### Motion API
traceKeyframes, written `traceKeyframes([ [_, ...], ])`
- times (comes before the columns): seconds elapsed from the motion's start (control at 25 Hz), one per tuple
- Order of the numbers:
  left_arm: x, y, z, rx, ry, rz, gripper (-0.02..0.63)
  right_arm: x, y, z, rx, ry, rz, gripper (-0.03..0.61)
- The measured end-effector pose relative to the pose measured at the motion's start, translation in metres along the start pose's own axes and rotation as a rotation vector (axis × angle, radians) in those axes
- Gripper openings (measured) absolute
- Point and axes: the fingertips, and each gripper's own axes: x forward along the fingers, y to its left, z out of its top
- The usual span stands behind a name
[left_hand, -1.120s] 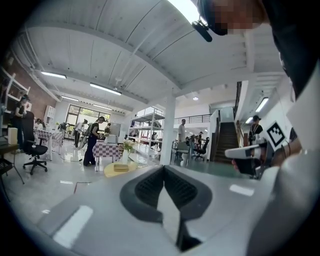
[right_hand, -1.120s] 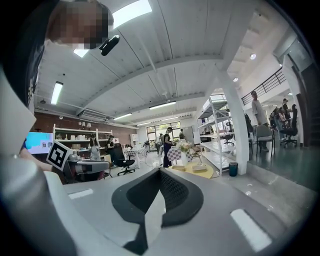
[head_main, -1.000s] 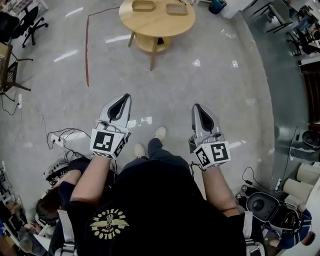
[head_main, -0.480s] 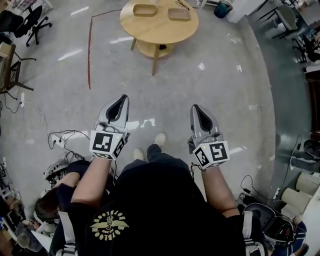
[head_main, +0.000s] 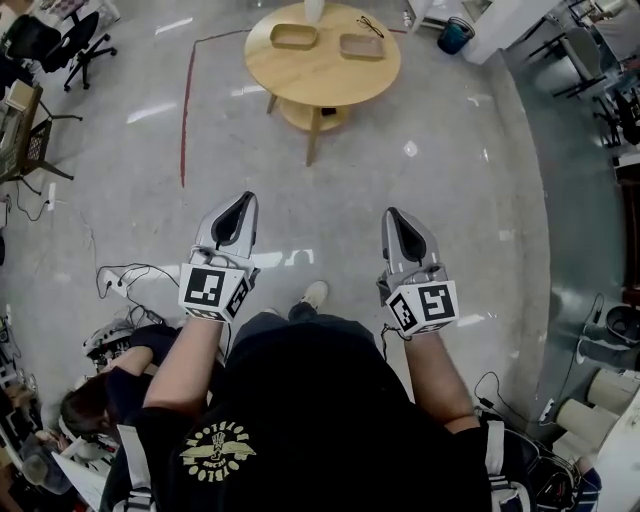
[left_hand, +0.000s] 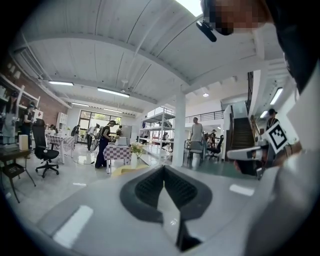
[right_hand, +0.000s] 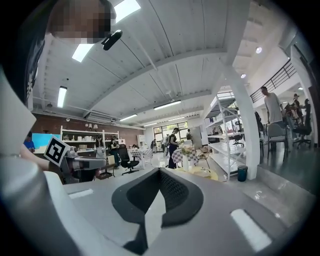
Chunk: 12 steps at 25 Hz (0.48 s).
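Observation:
I stand on a grey floor (head_main: 130, 200) with both grippers held out in front of me, level and apart. My left gripper (head_main: 243, 200) is shut with nothing in it, its jaws pressed together (left_hand: 163, 170). My right gripper (head_main: 394, 216) is likewise shut and empty (right_hand: 160, 172). Ahead of both stands a round wooden table (head_main: 322, 72) with two shallow wooden trays, one at the left (head_main: 294, 36) and one at the right (head_main: 360, 46). In the gripper views the table is a small yellow disc far off (left_hand: 131, 170) (right_hand: 205, 173). My shoes (head_main: 313, 294) show between the grippers.
A red line (head_main: 184, 110) runs along the floor left of the table. Office chairs (head_main: 50, 38) stand at the far left, a blue bin (head_main: 452, 34) at the far right. Cables (head_main: 125, 277) lie by my left side. Several people stand in the hall (left_hand: 103, 145).
The table has come lower in the head view and slightly nearer; I have moved forward a little. Both grippers keep their pose and stay shut.

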Motion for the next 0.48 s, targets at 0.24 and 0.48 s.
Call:
traceKeyframes([
  [0.24,0.010,-0.005,0.000,-0.002,-0.003,0.019,0.003,0.003,-0.014,0.000,-0.020,0.011,0.010,0.000],
  [0.48,0.015,-0.005,0.005,0.008,-0.006,0.015,0.003,0.006,-0.015,-0.002,-0.003,0.025,0.010,0.000],
])
